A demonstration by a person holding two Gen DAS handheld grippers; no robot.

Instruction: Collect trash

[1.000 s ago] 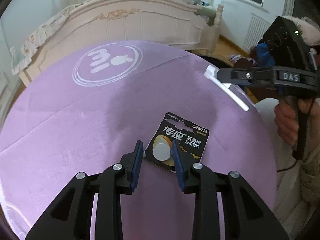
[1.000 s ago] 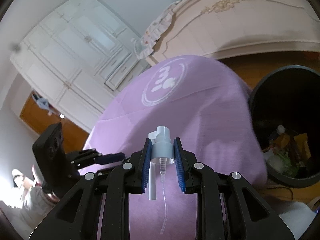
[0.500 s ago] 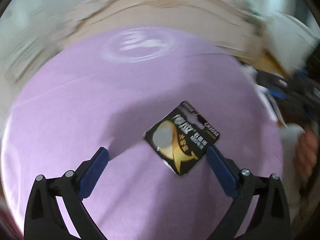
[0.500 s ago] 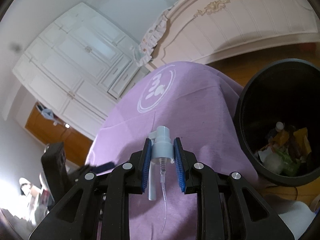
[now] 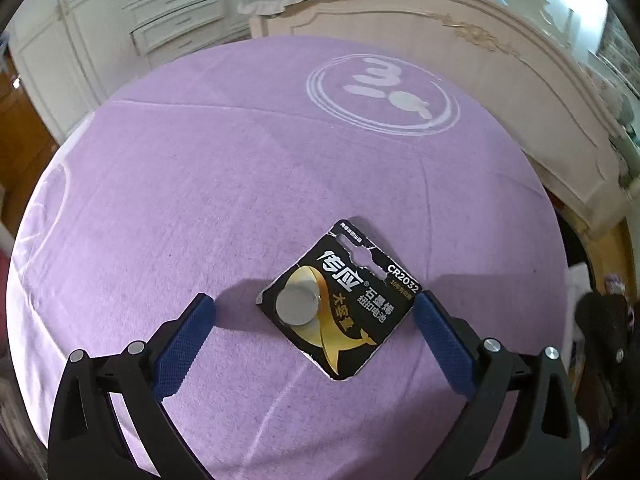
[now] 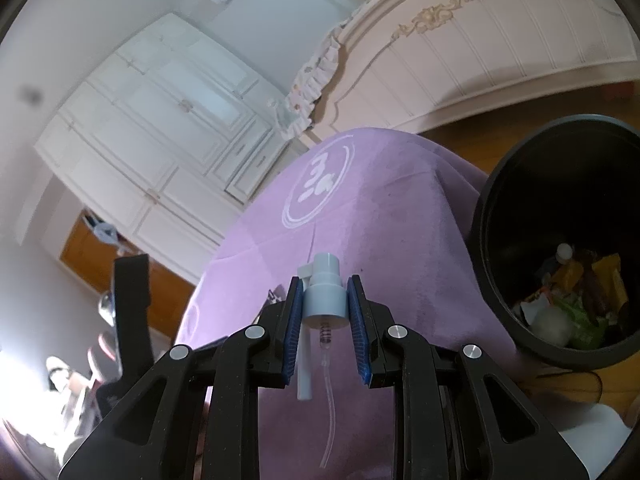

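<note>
Left gripper point(image 5: 314, 312) now spread to its widest, having just been opening from a narrow set around the battery card point(image 5: 340, 306). Card lying flat on the purple surface point(image 5: 180, 184) between the blue pads, its right corner touching or nearly touching the right pad point(image 5: 440, 340), well clear of the left one. Not gripped at this moment. View also rolled compared with a second ago: wardrobe side now ahead-left, bed footboard point(image 5: 500, 52) ahead-right. Looks like a re-grasp: first bite let go, wrist turned for a better line across the card. So this piece of trash not yet collected, and a fresh closing needed, probably across the card's corners or with one pad under an edge, since a thin flat card offers little to pinch.

Right gripper point(image 6: 323, 300) narrow and clamped on the white spray pump head point(image 6: 325, 294), dip tube hanging down between the fingers, much as half a second ago. Black bin point(image 6: 484, 240) ahead and to the right, closer in the view than a second ago, other rubbish already lying in its bottom. Pump head not yet over the opening, by the look of it.

Hard to make out: whether the card's edge lifts off the cloth; the bin's far rim, cut off at the frame edge; the left gripper in the right view, only a dark blurred shape at lower left.
</note>
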